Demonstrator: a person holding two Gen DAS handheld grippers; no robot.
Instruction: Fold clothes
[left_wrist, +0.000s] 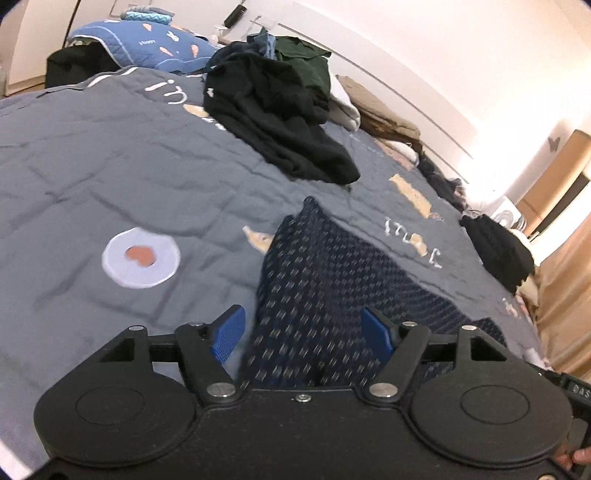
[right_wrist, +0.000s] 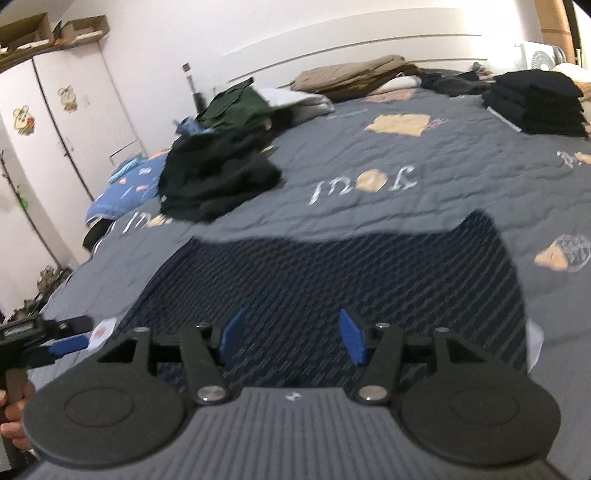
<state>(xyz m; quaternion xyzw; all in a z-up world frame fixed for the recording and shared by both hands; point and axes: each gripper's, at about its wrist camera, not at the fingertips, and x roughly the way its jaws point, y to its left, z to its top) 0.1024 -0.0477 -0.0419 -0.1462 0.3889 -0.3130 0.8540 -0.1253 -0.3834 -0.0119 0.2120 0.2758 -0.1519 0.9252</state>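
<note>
A navy patterned garment (left_wrist: 332, 291) (right_wrist: 332, 277) lies flat on the grey bedspread (left_wrist: 110, 166) (right_wrist: 369, 155). My left gripper (left_wrist: 303, 332) hovers open over its left edge, blue pads apart with nothing between them. Above the garment's near middle my right gripper (right_wrist: 291, 336) is open too and holds nothing. The left gripper's blue fingertip (right_wrist: 68, 345) and the hand holding it show at the left edge of the right wrist view. A heap of unfolded dark clothes (left_wrist: 280, 114) (right_wrist: 218, 173) lies further up the bed. A stack of folded black clothes (right_wrist: 535, 103) (left_wrist: 498, 251) sits at the bed's right side.
Tan and white bedding (right_wrist: 354, 77) lies along the headboard. A blue printed quilt (left_wrist: 147, 44) (right_wrist: 125, 188) hangs off the far corner. White wardrobe doors (right_wrist: 74, 110) stand to the left, a white fan (right_wrist: 541, 55) at the right.
</note>
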